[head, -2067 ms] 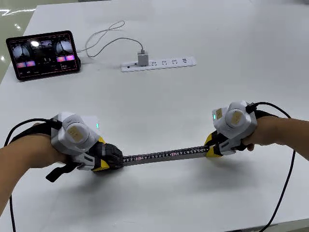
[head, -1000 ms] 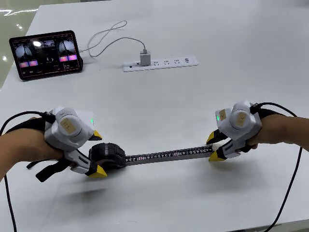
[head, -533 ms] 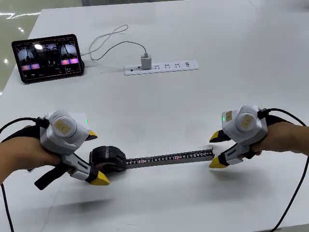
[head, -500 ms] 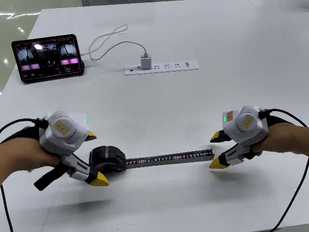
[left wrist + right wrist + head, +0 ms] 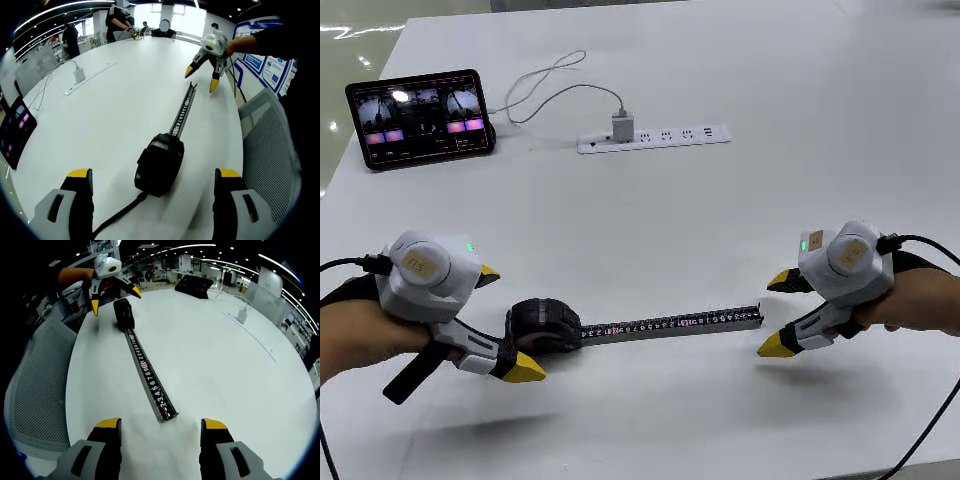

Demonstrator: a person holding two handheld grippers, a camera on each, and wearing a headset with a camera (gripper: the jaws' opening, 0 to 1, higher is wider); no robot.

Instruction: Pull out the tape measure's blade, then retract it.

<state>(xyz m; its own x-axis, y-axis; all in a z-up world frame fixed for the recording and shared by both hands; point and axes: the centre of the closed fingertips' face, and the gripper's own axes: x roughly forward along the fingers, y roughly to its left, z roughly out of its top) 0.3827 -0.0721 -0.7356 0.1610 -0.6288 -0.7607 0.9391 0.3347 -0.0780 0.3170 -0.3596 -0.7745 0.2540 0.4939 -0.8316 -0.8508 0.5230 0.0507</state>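
The tape measure's black case [image 5: 542, 325] sits on the white counter [image 5: 720, 200], its blade [image 5: 670, 324] lying flat and extended toward the right. Both grippers are spread and pinching nothing: the left gripper [image 5: 506, 320] has the case between and just ahead of its jaws, and the right gripper [image 5: 777, 313] sits just off the blade's hooked tip [image 5: 170, 416]. The pull looks done, so I'd say retracting goes best if the left closes squarely on the case while the right takes the tip and walks it back, so it doesn't whip home.
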